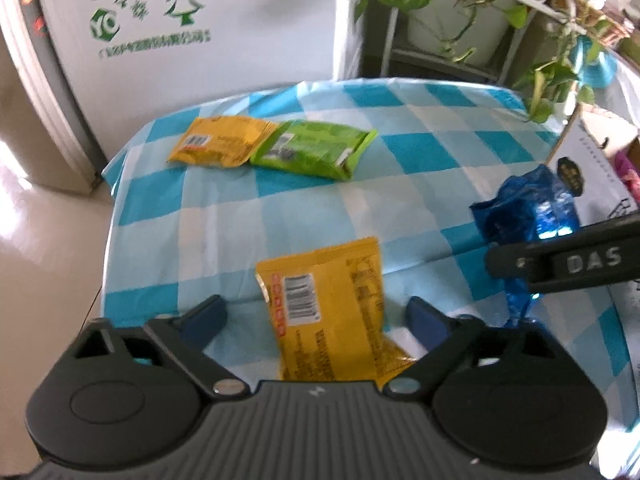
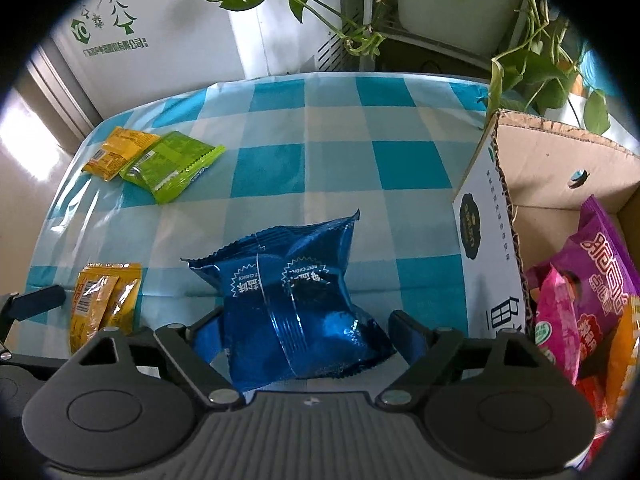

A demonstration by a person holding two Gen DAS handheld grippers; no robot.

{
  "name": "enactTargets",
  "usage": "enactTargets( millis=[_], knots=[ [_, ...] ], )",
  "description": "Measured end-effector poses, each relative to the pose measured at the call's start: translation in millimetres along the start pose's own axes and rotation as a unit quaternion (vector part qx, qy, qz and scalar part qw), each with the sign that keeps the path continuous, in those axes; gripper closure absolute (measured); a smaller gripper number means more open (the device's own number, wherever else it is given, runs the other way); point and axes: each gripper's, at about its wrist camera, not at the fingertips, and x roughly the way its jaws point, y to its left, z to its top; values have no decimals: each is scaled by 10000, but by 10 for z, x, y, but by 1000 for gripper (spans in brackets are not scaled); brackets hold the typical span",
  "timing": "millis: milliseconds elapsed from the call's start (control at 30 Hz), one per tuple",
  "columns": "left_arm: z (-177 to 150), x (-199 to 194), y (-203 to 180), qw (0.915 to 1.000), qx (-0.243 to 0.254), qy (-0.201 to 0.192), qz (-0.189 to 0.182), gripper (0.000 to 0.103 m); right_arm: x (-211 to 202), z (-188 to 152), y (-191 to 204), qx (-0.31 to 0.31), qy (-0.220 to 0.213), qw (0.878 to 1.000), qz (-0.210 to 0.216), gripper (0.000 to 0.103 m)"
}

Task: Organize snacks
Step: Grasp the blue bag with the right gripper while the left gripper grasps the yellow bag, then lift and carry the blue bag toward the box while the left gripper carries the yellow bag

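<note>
The left claw (image 1: 316, 316) stands with its jaws apart, a crinkly yellow foil snack packet with a barcode (image 1: 328, 312) lying between them on the counter's blue-and-white checked cloth (image 1: 400, 168); neither blue pad (image 1: 208, 312) presses on the packet. The right claw (image 2: 304, 332) is likewise parted around a shiny blue foil snack pouch (image 2: 296, 300), which touches the left pad while a gap shows at the right pad.

In the left wrist view, a second yellow packet (image 1: 220, 140) and a green foil packet (image 1: 316, 148) lie touching, side by side, toward 11 o'clock on the cloth. In the right wrist view, an open corrugated cardboard box (image 2: 560, 148) stands at 3 o'clock, holding a purple pouch (image 2: 604, 272) and a pink pouch (image 2: 560, 320). Leafy green vines (image 2: 520, 60) hang beyond the counter's far edge.
</note>
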Motion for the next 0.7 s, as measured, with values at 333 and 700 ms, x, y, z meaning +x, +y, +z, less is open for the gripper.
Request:
enactTargets(
  millis=[333, 700],
  knots=[
    [43, -78, 113, 9994, -228, -202, -187, 48, -79, -11, 3, -63, -161, 9998, 21, 20],
    [41, -223, 145, 9981, -395, -376, -271, 48, -355, -4, 39, -50, -560, 9983, 150, 20]
  ],
)
